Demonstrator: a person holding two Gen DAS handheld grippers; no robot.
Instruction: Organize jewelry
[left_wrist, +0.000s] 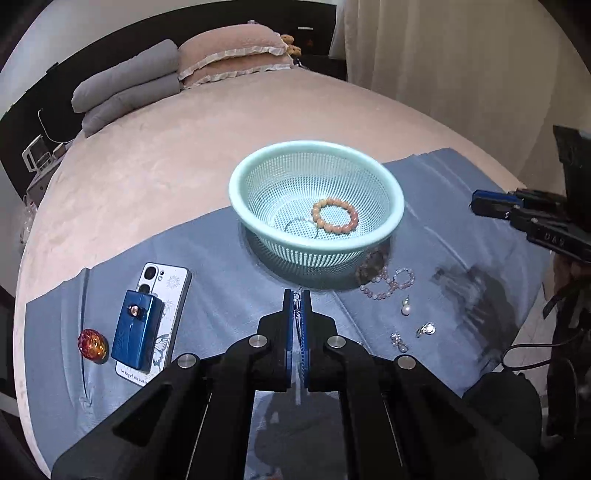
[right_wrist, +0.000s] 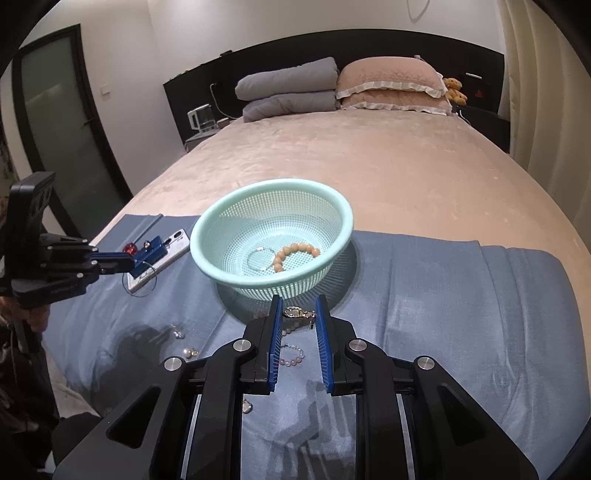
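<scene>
A mint mesh basket (left_wrist: 391, 192) (right_wrist: 218, 218) stands on a blue cloth (left_wrist: 229, 273) (right_wrist: 443, 280). It holds an orange bead bracelet (left_wrist: 334, 215) (right_wrist: 295, 251) and a thin silver ring (right_wrist: 260, 258). My left gripper (left_wrist: 296, 295) (right_wrist: 135, 264) is shut on a thin wire hoop (right_wrist: 140, 280) that hangs below it. My right gripper (right_wrist: 298, 306) (left_wrist: 476, 203) is open, above a gold and silver piece (right_wrist: 297, 313) and a pink bead bracelet (right_wrist: 291, 356) (left_wrist: 384, 284). Pearl earrings (left_wrist: 406, 306) (right_wrist: 190, 352) lie loose on the cloth.
A phone (left_wrist: 168, 295) (right_wrist: 173, 245) with a blue box (left_wrist: 135, 336) on it and a red bead (left_wrist: 92, 345) lie at the cloth's left. Grey and pink pillows (right_wrist: 332, 88) sit at the head of the bed. A kettle (right_wrist: 201, 118) stands on a side table.
</scene>
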